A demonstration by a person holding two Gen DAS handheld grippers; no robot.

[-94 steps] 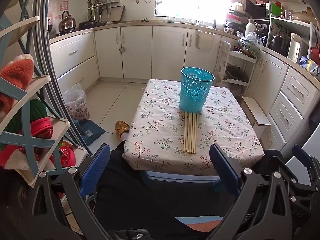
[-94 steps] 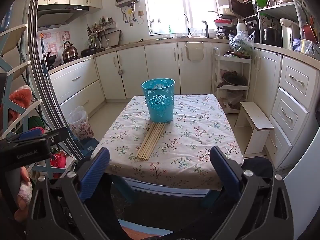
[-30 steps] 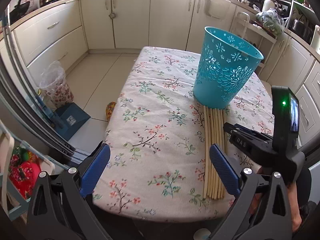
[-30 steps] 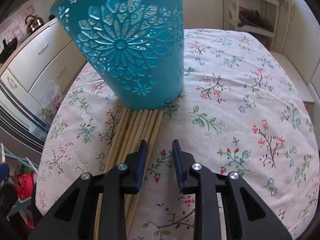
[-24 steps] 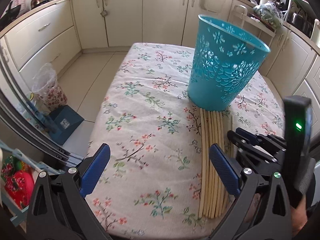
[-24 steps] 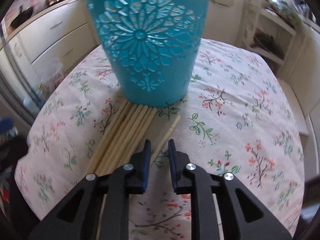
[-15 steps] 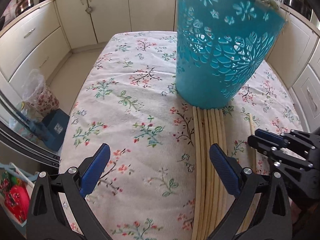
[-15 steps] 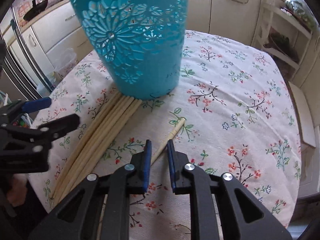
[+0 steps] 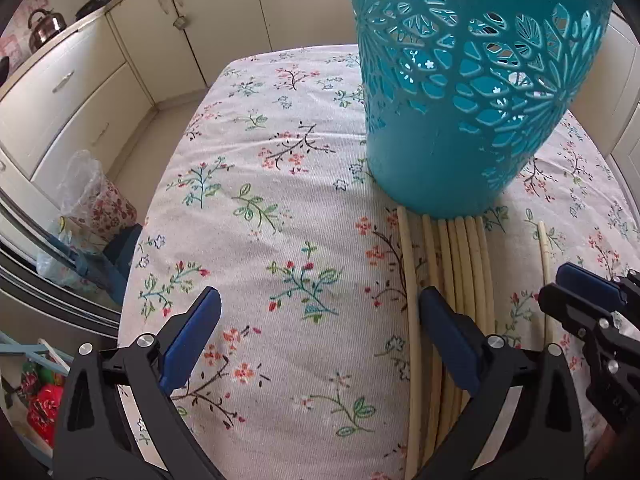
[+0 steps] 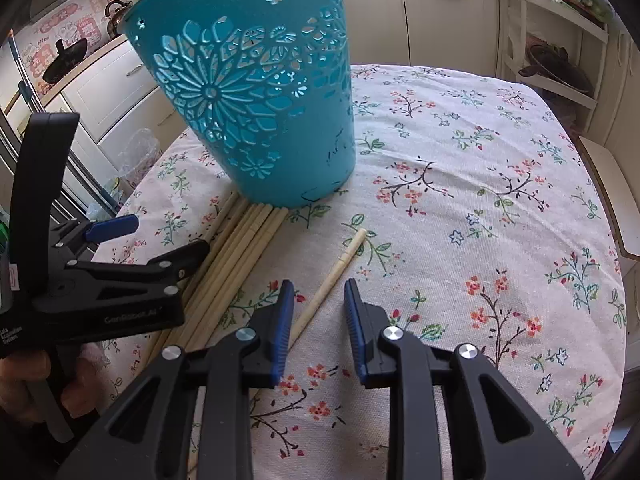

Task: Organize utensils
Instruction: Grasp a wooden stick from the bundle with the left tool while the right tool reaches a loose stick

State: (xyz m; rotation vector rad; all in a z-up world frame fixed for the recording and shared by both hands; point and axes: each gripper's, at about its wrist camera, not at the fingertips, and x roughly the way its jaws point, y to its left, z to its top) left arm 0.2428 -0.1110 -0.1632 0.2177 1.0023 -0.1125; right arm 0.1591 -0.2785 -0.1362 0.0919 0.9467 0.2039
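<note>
Right now the right hand-held gripper [image 10: 316,312], jaws opening, straddles a lone chopstick [image 10: 332,276] lying on the counter [image 10: 500,240] beside the bundle [image 10: 236,248]; the thin stick could roll away. The left hand-held gripper [image 9: 316,336] gapes empty.

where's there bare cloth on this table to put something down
Bare cloth lies left of the chopstick bundle to the table edge, and right of the lone chopstick past the teal basket. It's crowded where left gripper and right gripper meet.
</note>
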